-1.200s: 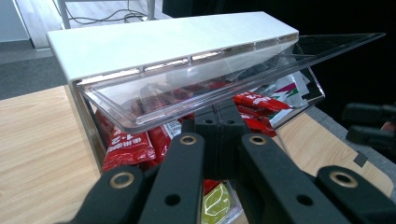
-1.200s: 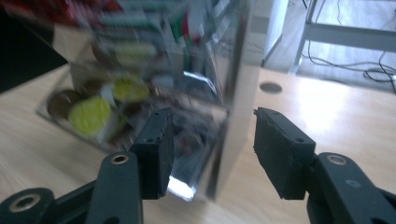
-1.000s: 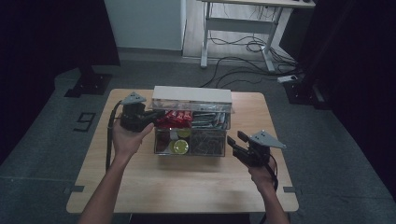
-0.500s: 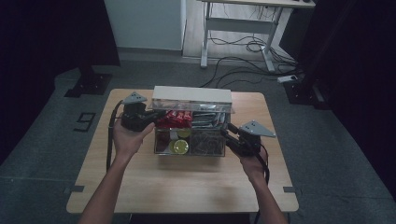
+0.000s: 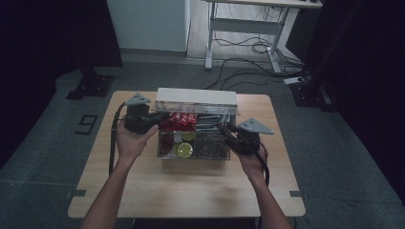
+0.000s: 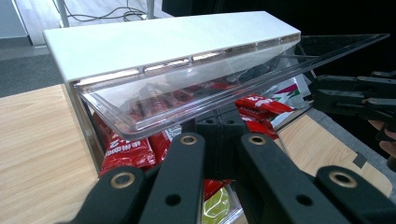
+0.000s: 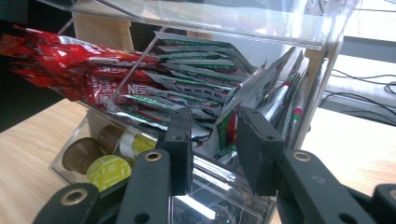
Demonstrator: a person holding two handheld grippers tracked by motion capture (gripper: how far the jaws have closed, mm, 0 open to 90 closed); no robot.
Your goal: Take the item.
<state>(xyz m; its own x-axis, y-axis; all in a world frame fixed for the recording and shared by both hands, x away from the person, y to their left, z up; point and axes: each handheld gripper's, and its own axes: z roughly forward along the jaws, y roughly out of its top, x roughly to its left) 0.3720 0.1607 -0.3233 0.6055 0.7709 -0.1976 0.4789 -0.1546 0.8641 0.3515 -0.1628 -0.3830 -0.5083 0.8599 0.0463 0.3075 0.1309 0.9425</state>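
Grey floor and a dark room surround your wooden table (image 5: pixel 143 191); a white desk frame (image 5: pixel 248 28) and loose cables (image 5: pixel 248 47) sit on the floor beyond it. At the table's middle stands the clear acrylic organizer (image 5: pixel 193 152), its white-topped lid (image 5: pixel 197 97) raised at the back.

Your left gripper (image 5: pixel 153 119) is at the organizer's left end. In the left gripper view its jaws meet just under the clear lid's front lip (image 6: pixel 154 116), closed tight with no gap between them; whether they pinch the lip or only press beneath it cannot be told.

Your right gripper (image 5: pixel 229 133) is at the organizer's right side. In the right gripper view its jaws stand apart, holding nothing, aimed at the green-and-white sachets (image 7: pixel 224 93) standing in the right rear compartment.

Red snack packets (image 7: pixel 60 65) lie in the left rear compartment. Coffee capsules (image 7: pixel 108 170), one with a yellow-green lid, sit in the front left compartment.
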